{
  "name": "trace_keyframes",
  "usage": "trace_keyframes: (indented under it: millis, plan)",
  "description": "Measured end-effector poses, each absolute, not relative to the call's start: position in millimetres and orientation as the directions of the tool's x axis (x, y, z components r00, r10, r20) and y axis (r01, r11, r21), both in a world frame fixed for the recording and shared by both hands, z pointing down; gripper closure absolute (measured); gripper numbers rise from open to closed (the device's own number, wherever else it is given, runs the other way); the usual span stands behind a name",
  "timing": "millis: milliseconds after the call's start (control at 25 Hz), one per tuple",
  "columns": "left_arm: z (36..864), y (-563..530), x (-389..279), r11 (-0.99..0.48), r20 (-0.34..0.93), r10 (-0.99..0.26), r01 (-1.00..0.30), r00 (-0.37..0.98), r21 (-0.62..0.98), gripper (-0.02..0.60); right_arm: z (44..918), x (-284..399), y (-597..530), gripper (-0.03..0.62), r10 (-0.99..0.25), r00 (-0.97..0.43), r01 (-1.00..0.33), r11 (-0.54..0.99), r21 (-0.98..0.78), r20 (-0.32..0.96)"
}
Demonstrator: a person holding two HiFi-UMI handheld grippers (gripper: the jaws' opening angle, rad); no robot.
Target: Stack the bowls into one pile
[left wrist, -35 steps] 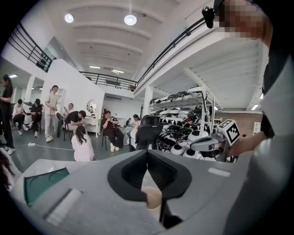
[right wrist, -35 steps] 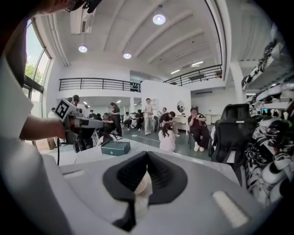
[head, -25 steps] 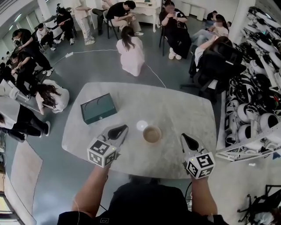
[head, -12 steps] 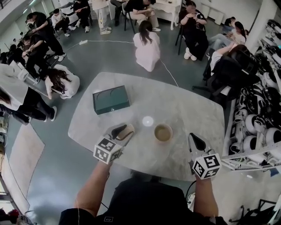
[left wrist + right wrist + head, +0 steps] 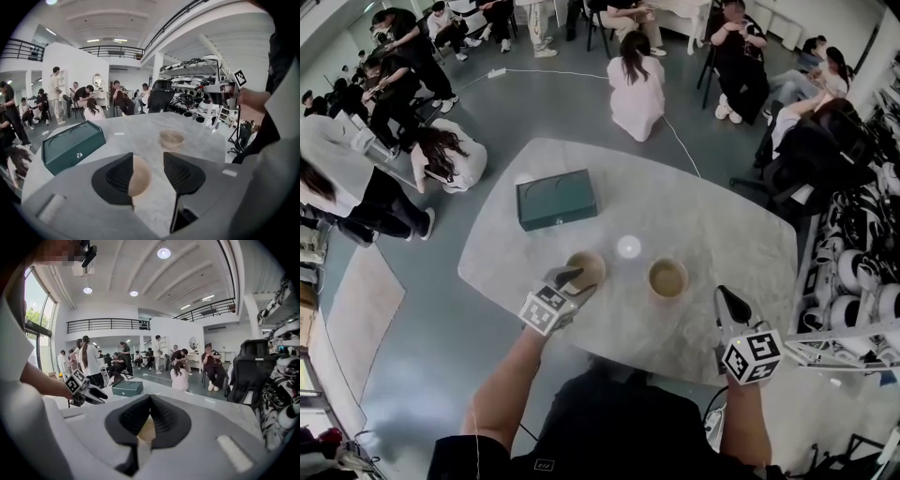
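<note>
Your left gripper (image 5: 570, 277) has just been opening. A second ago only one bowl lay bare on the table (image 5: 722, 234); now a tan bowl (image 5: 589, 265) rests there at the left tips, half between the wide jaws with neither pad pressing it. It looks released, apart from the other bowl (image 5: 667, 278), so the pile is not yet made. Your right gripper (image 5: 729, 302) is closed and holds nothing. The head view shows the gap between the bowls. Only the left gripper view shows the pads clear of the rim, and the right gripper view gives just a tan sliver behind its closed tips
</note>
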State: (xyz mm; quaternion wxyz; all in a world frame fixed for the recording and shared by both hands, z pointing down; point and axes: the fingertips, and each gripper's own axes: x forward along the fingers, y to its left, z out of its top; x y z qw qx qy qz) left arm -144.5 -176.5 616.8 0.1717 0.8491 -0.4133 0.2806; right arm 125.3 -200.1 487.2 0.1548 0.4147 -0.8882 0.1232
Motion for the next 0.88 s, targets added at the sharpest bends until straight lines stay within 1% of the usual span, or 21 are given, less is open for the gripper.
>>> trace_keyframes:
  millis: [360, 560, 680, 880]
  plan:
    - [671, -171, -150, -0.679, 0.747, -0.487, -0.734, 0.453, 0.002, 0.377, 499, 130, -201, 0.591, -0.693, -0.595, -0.783, 0.613, -0.101, 0.407]
    - [698, -167, -154, -0.745, 0.825, -0.41, -0.664, 0.388, -0.058, 0.373, 504, 128, -201, 0.591, -0.688, -0.59, -0.786, 0.609, -0.105, 0.421]
    - [711, -166, -157, -0.769, 0.851, -0.386, -0.634, 0.356, -0.083, 0.373, 507, 126, -202, 0.591, -0.688, -0.586, -0.788, 0.607, -0.104, 0.428]
    - [722, -164, -153, -0.816, 0.875, -0.338, -0.571, 0.346, -0.09, 0.373, 508, 126, -204, 0.591, -0.691, -0.576, -0.795, 0.598, -0.101, 0.436]
